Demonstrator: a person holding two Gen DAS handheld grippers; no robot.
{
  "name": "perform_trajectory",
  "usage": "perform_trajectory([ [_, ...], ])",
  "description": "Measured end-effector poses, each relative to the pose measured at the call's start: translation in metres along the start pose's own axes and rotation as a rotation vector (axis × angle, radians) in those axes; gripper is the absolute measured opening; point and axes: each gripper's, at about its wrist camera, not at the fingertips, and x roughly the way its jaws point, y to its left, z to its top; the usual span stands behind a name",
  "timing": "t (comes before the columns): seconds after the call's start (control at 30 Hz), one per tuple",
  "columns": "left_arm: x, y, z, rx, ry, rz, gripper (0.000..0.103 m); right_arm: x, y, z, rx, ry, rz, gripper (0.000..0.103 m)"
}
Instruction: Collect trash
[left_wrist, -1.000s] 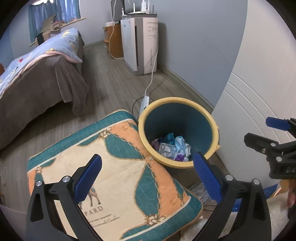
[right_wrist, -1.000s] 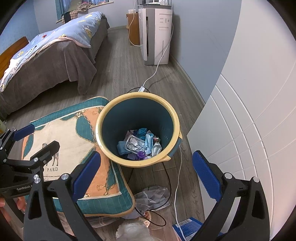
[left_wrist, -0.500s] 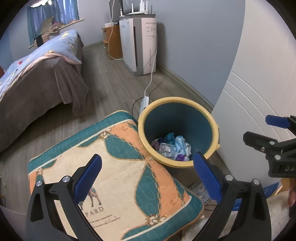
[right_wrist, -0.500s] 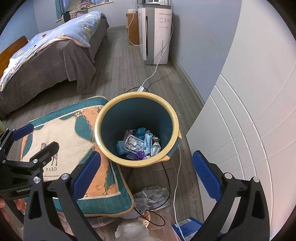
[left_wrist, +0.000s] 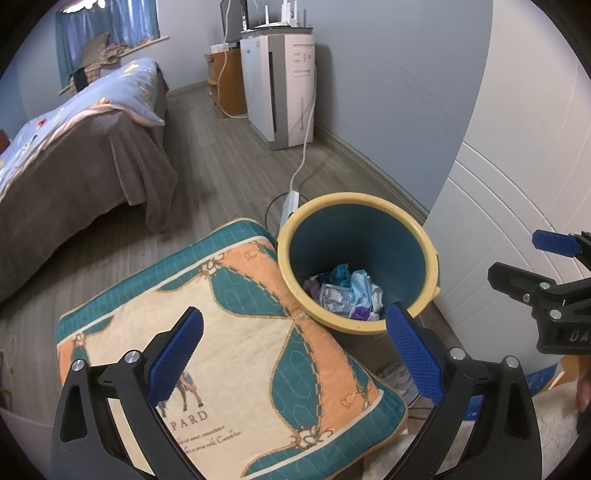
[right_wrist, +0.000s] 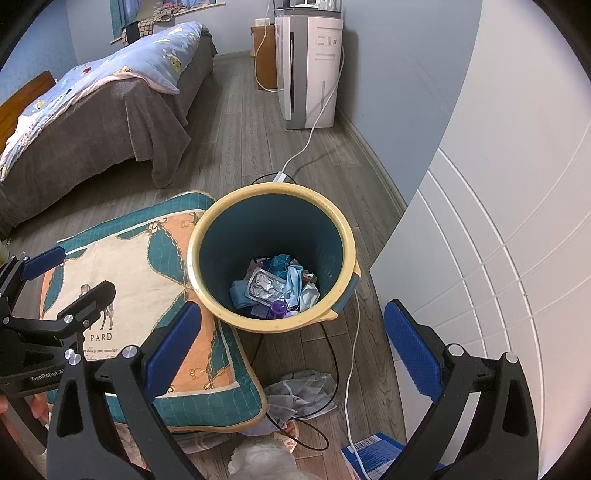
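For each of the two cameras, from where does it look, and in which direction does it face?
Left wrist view: sits on the left gripper, above the teal and orange patterned cushion, facing forward and down toward the yellow-rimmed teal bucket; its open blue-padded fingers and the right gripper at the right edge show.
Right wrist view: sits on the right gripper, looking down almost into the bucket; its open fingers, the left gripper and a bit of hand show.
Shared: bucket, cushion, grey-covered bed, white tower appliance.

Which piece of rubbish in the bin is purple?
The small purple cap-like piece at the near edge of the pile in the bin; the other scraps are blue, teal or silvery.
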Motion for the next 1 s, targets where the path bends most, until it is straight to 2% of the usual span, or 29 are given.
perform_trajectory([
  [1.0, 0.0011, -0.0006, -0.0024, -0.002, 0.007, -0.005, 0.098, -0.0001, -0.0021, 0.0003, 0.004, 0.005, -0.004, 0.097],
])
